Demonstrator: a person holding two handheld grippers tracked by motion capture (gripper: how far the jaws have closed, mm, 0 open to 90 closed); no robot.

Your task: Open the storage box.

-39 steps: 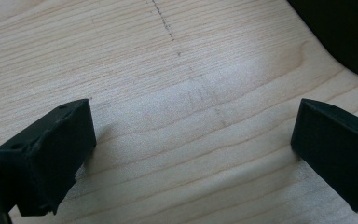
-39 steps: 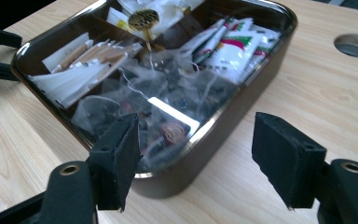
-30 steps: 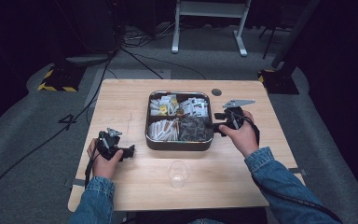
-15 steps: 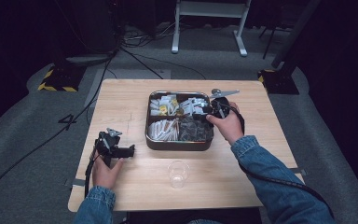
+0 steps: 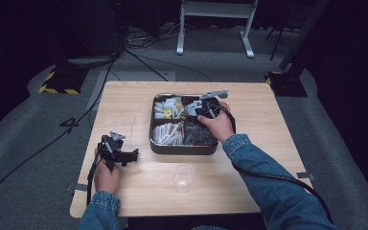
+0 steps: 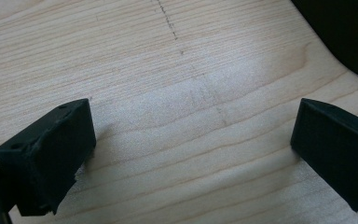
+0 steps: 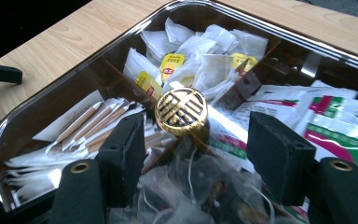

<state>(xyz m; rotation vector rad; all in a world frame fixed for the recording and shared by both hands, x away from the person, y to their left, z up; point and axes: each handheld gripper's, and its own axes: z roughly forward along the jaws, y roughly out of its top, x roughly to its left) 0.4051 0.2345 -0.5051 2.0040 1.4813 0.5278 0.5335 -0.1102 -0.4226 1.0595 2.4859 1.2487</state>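
Observation:
A metal box (image 5: 152,136) with four compartments stands mid-table, holding tea bags (image 7: 200,56), stick sachets (image 7: 93,122) and green-printed packets (image 7: 335,119). A round gold knob (image 7: 182,111) rises at its middle, seemingly on a clear lid. My right gripper (image 7: 196,140) hovers over the box (image 7: 9,128) with one jaw on each side of the knob. Its jaws have just been closing, but the pads stand apart from the knob. From above, the right gripper (image 5: 202,109) is over the box's centre. My left gripper (image 5: 133,155) rests open on the table at the left, with bare wood between its jaws (image 6: 193,154).
A clear plastic cup (image 5: 183,178) stands near the front edge, in front of the box. The wooden table (image 5: 268,120) has free room on both sides of the box. A cable runs from the left gripper off the table's left side.
My right gripper has moved left from the box's right rim to over its middle, jaws now astride the gold knob. The left gripper has stayed put.

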